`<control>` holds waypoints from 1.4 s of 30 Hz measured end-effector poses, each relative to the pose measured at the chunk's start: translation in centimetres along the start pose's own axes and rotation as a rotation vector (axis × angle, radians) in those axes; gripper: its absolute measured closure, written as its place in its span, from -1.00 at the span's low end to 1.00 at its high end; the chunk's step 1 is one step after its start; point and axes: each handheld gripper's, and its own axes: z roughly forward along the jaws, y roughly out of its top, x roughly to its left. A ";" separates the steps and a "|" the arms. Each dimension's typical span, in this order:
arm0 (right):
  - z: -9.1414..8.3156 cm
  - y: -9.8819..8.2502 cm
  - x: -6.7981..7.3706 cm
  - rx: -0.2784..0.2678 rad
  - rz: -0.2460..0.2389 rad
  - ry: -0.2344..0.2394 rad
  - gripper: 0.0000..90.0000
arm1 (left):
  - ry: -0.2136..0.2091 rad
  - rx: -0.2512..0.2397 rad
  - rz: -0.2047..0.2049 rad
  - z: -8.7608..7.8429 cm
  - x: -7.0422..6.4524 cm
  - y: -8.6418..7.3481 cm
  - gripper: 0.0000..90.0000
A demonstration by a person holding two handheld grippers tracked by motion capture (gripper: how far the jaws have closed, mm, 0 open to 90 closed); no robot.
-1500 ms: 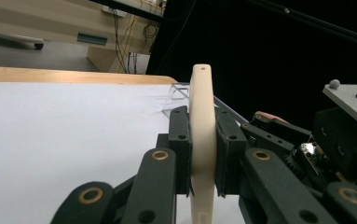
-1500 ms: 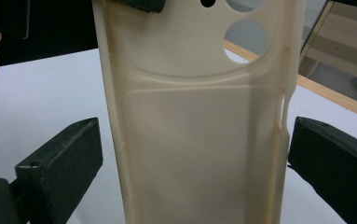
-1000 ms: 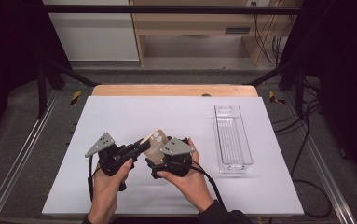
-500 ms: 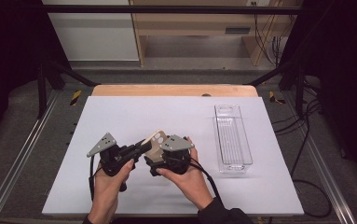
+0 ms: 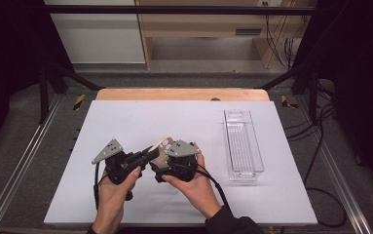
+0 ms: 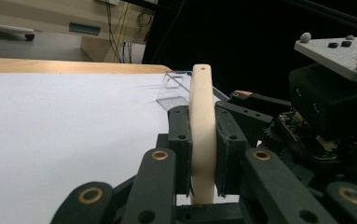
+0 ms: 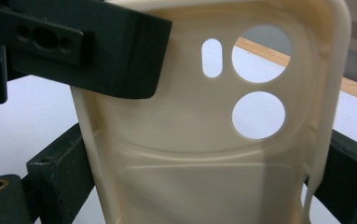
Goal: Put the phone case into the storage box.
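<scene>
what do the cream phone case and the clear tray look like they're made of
Phone case: probably soft silicone or rubbery plastic, judging by its matte cream surface, rounded lips and moulded camera cutouts. It could be harder plastic.

Clear tray: likely rigid acrylic or similar plastic, as it is see-through and glossy, with ribbed floor and crisp straight walls.

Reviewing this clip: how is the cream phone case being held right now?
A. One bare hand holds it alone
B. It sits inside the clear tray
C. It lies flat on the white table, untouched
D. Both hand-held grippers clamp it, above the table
D: the left hand-held gripper pinches the phone case across its thin edge, while the right hand-held gripper grips its two long sides; the clear tray stands apart.
</scene>
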 end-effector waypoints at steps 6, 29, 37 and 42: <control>0.0 0.0 0.1 0.006 -0.002 -0.004 -0.78 | 0.004 0.001 0.000 0.0 0.0 0.0 0.76; -0.3 0.6 -1.9 0.054 0.121 -0.026 -0.73 | 0.134 -0.117 0.053 -2.4 1.5 1.6 0.12; -0.6 1.3 -3.3 0.055 0.169 -0.042 -0.73 | 0.253 -0.110 0.100 -2.8 3.2 0.9 -0.37; -0.8 1.6 -4.5 0.054 0.211 -0.061 -0.73 | 0.281 -0.089 0.122 -2.6 3.7 0.3 -0.57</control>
